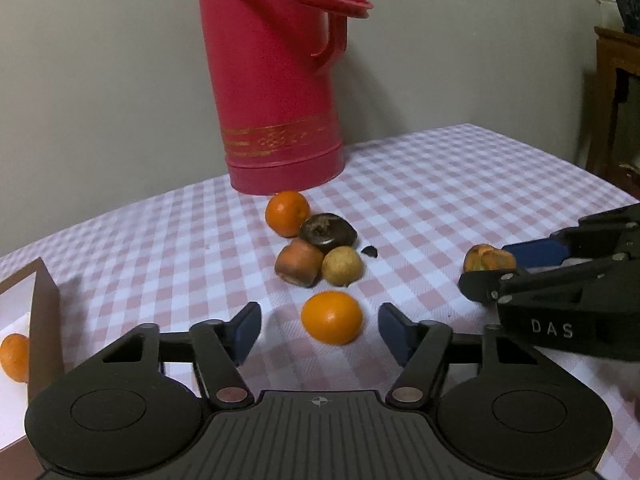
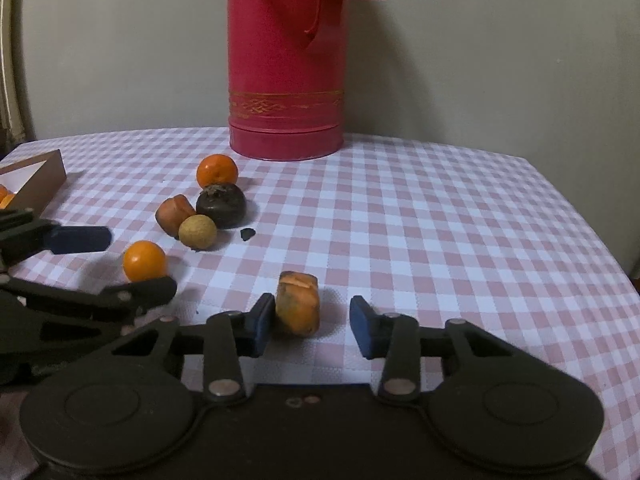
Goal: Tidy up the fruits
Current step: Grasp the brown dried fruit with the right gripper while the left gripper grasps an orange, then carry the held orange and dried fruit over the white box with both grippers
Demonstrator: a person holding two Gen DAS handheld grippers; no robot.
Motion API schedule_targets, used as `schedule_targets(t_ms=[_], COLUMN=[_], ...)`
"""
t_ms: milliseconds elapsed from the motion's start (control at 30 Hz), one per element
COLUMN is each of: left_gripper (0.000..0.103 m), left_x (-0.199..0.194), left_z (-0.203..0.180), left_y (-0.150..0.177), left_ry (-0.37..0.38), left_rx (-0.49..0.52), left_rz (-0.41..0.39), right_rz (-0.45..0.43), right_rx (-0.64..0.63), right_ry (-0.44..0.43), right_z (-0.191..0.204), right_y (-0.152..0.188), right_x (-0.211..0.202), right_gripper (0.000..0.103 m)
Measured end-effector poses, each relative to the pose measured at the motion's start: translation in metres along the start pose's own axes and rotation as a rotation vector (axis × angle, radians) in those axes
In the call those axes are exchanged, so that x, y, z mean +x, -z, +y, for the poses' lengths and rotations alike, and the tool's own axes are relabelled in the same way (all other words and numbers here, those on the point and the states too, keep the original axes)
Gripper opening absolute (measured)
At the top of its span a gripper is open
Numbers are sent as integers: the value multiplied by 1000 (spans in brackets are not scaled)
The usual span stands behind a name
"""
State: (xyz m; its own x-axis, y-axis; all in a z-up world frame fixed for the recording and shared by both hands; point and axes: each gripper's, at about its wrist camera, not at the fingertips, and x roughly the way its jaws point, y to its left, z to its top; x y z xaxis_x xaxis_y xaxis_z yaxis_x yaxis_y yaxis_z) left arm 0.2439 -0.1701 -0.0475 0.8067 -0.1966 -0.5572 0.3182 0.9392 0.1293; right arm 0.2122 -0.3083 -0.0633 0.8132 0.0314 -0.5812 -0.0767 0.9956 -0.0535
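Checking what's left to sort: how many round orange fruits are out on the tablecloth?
2: one orange fruit between the left gripper's fingers, one by the red flask. Others sit in the box.

tabletop (image 2: pixel 440 216): pink-and-white checked cloth
far edge: red flask (image 2: pixel 286 60)
middle: oranges (image 2: pixel 216 170), dark fruit (image 2: pixel 221 204), carrot pieces (image 2: pixel 298 307)
left: brown box (image 2: pixel 44 180)

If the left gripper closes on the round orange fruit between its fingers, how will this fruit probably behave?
The orange fruit looks round and smooth, so it may roll away on the checked tablecloth if one pad touches first. Its skin seems glossy, so it could slip. The left gripper stands open around it, with neither pad touching yet.
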Motion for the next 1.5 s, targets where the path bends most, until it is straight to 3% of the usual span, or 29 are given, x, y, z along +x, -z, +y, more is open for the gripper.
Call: schedule_targets(t_ms=[67, 167, 467, 833, 1500], left_gripper=[55, 34, 34, 34, 34], left_x=[3, 4, -6, -64, -147], left_z=[-1, -2, -3, 16, 67], left_y=[-1, -2, 3, 10, 56], left_ry=[5, 16, -9, -36, -116], left_rx=[-1, -13, -9, -11, -124], left_rz=[14, 16, -9, -79, -125], right_rz=[-1, -1, 5, -69, -142], right_rx=[1, 3, 22, 13, -89], right_ry=[-7, -14, -23, -15, -80], right_z=[0, -1, -2, 15, 89], right_y=[-1, -2, -3, -4, 19], right_x=[1, 2, -3, -52, -120], right_gripper=[26, 17, 14, 14, 14])
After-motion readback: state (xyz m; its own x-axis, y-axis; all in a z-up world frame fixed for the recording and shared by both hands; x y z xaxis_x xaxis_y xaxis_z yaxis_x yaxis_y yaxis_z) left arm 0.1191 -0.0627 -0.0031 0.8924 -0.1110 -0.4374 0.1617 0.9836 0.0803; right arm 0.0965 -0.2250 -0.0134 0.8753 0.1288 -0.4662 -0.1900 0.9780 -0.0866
